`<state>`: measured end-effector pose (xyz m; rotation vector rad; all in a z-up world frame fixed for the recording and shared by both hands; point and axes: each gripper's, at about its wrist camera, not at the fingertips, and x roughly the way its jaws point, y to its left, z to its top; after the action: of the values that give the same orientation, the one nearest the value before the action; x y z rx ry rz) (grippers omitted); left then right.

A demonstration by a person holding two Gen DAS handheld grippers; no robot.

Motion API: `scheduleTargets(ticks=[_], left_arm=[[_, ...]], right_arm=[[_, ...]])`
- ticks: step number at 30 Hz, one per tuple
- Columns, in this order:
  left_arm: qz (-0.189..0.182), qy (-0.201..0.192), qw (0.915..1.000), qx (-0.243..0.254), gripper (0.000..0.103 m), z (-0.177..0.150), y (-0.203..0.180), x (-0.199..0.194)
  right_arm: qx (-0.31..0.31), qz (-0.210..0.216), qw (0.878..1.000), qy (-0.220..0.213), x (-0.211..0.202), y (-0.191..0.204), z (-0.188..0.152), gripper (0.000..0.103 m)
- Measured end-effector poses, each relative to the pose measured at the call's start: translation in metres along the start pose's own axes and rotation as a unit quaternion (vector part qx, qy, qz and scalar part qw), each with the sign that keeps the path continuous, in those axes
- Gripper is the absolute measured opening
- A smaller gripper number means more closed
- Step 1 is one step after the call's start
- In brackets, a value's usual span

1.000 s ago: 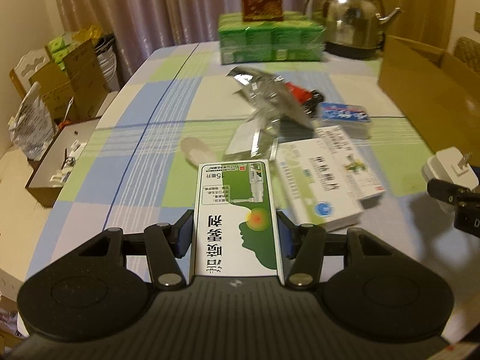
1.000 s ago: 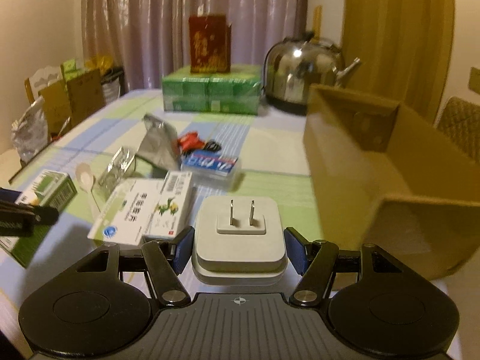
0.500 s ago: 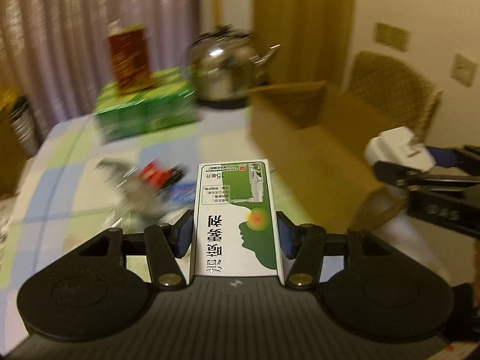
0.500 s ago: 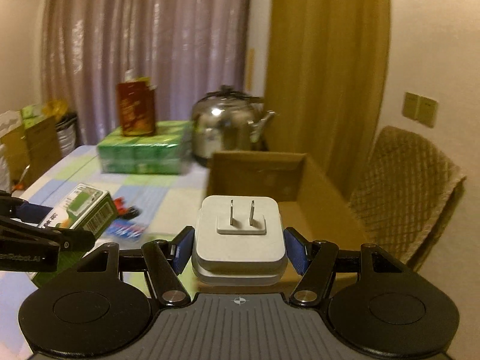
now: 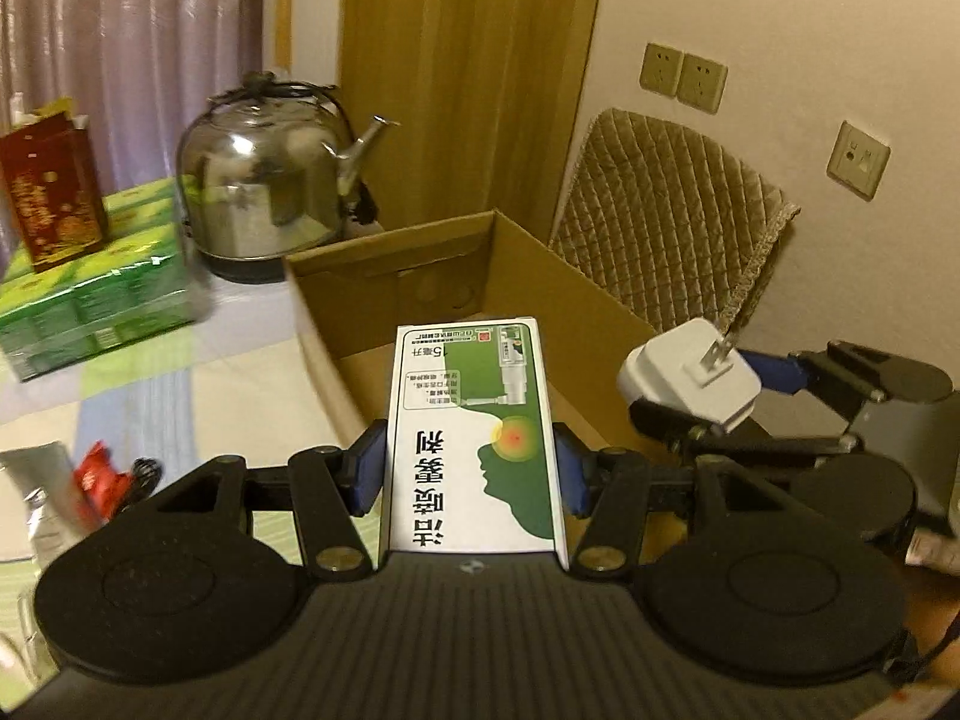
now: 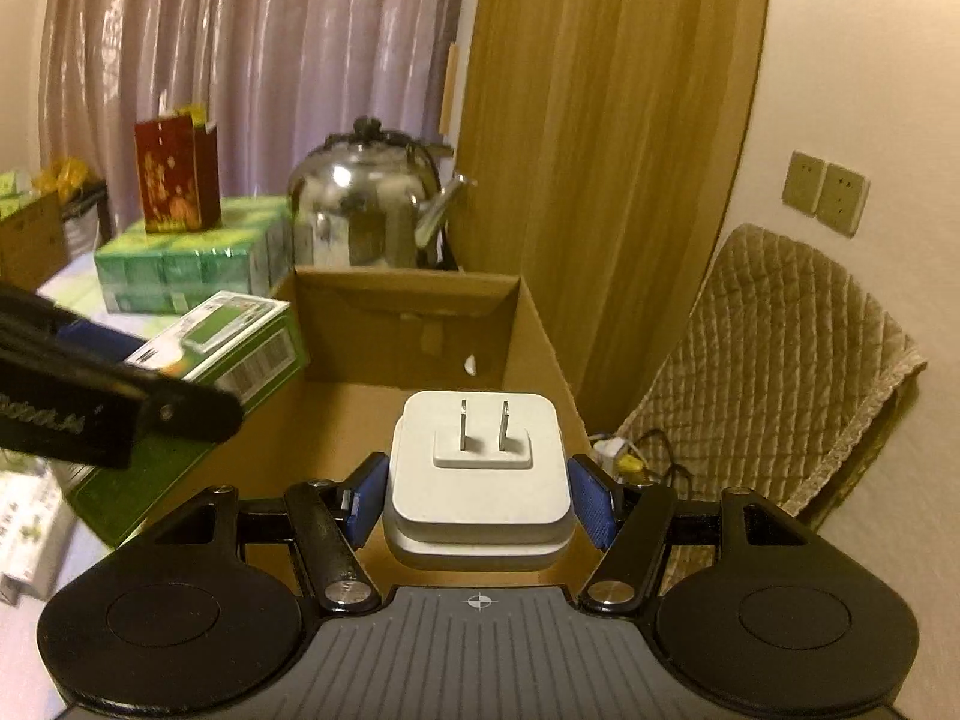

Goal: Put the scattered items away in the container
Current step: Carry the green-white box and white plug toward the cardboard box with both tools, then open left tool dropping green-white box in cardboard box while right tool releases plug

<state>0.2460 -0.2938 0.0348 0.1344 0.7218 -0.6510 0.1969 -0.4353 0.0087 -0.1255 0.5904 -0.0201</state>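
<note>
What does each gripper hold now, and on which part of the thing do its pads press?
The left gripper holds the green and white medicine box by its two long sides. The right gripper holds the white plug adapter by its two opposite side faces, prongs facing up.

Two matte black handheld grippers with blue rubber finger pads, silver pivot screws, ribbed grey bases.

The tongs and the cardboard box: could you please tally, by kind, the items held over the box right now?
Green-and-white medicine carton, in the left tongs: 1
White plug adapter, in the right tongs: 1
Total: 2, both above the open cardboard box.
</note>
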Motion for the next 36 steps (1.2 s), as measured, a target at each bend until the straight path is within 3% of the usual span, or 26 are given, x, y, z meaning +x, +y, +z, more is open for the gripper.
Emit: scheduleTargets(ticks=[9, 21, 36], left_arm=[[0.001, 0.037, 0.9991, 0.022, 0.051, -0.001, -0.010, 0.047], [0.000, 0.065, 0.9969, 0.045, 0.051, -0.006, -0.022, 0.079], [0.009, 0.038, 0.9987, 0.034, 0.050, -0.001, -0.013, 0.055]], right_arm=[[-0.018, 0.007, 1.000, 0.022, 0.022, -0.007, -0.013, 0.061], [-0.023, 0.009, 0.999, 0.036, 0.032, -0.015, -0.025, 0.061], [-0.015, 0.026, 0.999, 0.044, 0.032, -0.011, -0.022, 0.062]])
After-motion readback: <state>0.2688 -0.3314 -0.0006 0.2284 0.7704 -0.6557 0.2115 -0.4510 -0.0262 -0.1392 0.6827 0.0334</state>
